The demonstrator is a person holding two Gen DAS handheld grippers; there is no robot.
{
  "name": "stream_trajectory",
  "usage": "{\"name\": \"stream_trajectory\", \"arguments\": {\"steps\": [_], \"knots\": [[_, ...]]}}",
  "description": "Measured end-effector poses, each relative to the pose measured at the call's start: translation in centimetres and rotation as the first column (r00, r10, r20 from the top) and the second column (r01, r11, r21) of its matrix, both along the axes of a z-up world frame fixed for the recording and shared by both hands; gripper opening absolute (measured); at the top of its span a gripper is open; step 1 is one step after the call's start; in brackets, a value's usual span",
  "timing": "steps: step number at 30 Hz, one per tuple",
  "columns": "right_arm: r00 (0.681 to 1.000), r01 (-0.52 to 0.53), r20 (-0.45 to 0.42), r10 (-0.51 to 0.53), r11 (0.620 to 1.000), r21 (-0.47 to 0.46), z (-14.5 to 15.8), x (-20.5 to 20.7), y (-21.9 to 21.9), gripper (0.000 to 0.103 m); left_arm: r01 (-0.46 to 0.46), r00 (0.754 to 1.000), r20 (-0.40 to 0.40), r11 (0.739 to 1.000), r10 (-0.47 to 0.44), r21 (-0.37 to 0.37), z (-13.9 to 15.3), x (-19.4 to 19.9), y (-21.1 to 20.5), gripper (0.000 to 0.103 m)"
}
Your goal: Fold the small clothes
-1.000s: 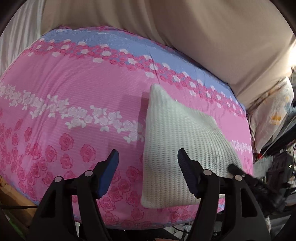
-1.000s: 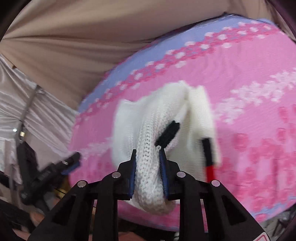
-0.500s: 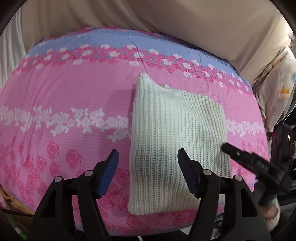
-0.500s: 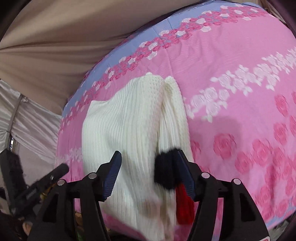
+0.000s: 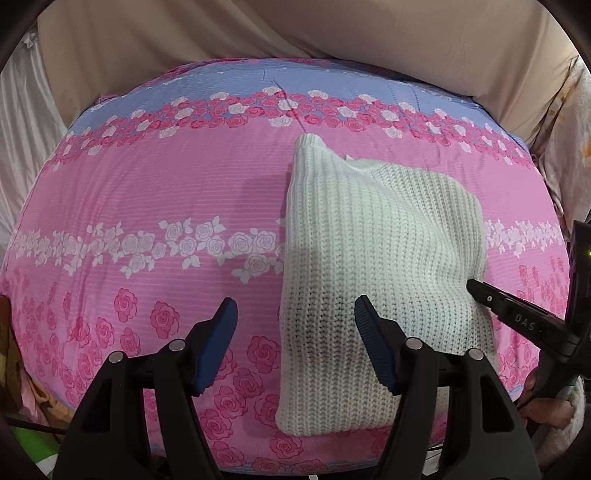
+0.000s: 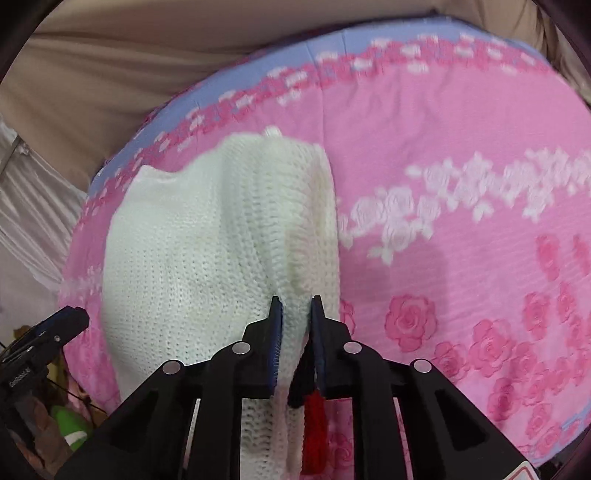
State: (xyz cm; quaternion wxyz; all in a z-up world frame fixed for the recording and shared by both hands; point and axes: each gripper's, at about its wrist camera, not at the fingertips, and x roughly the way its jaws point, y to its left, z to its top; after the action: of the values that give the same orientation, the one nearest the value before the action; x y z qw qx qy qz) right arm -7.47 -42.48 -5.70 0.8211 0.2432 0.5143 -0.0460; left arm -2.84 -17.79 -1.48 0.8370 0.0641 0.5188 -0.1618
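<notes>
A folded white knit garment lies on a pink rose-print bedcover. My left gripper is open and empty above the garment's near left edge. The right gripper's body shows at the right of the left wrist view, beside the garment. In the right wrist view my right gripper is shut on a raised fold of the white knit garment. Black and red trim hangs below the jaws.
The bedcover has a lilac band at the far side. Beige cloth hangs behind the bed. A printed pillow sits at the right. The left gripper's body shows at the left of the right wrist view.
The right gripper opened half a second ago and has now shut on a fold of the garment's edge. The left gripper stayed open and shifted slightly over the bed.
</notes>
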Motion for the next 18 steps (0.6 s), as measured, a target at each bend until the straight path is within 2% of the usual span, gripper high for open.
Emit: {"name": "stream_trajectory", "arguments": {"steps": [2,3,5,6,7,13,18], "knots": [[0.999,-0.009,0.042,0.008,1.000,0.000,1.8,-0.6,0.5,0.020,-0.002,1.000,0.005,1.000,0.002,0.010,-0.1,-0.2,-0.2,0.064],[0.998,-0.018,0.055,0.018,1.000,0.002,2.5,-0.9,0.7,0.025,-0.004,1.000,0.006,1.000,0.004,0.013,-0.1,-0.2,-0.3,0.064],[0.997,-0.026,0.070,0.027,1.000,-0.004,3.5,-2.0,1.1,0.036,-0.004,1.000,0.002,1.000,0.004,0.018,-0.3,-0.3,-0.5,0.064],[0.997,-0.031,0.064,0.031,0.999,-0.005,3.6,-2.7,1.3,0.046,-0.004,1.000,0.000,1.000,0.004,0.020,-0.4,-0.4,-0.6,0.064],[0.998,-0.032,0.058,0.032,0.999,-0.005,3.6,-3.2,1.5,0.050,-0.003,1.000,0.000,1.000,0.003,0.023,-0.4,-0.5,-0.7,0.064],[0.999,-0.027,-0.021,0.029,0.998,0.062,0.5,-5.5,2.1,0.051,-0.007,1.000,0.002,0.999,0.007,0.036,-0.6,-0.7,-1.2,0.064],[0.999,-0.050,-0.017,0.051,0.996,0.069,0.3,-5.7,2.9,0.051,-0.008,1.000,0.021,0.998,0.007,0.055,-0.4,-1.2,-1.6,0.064]]}}
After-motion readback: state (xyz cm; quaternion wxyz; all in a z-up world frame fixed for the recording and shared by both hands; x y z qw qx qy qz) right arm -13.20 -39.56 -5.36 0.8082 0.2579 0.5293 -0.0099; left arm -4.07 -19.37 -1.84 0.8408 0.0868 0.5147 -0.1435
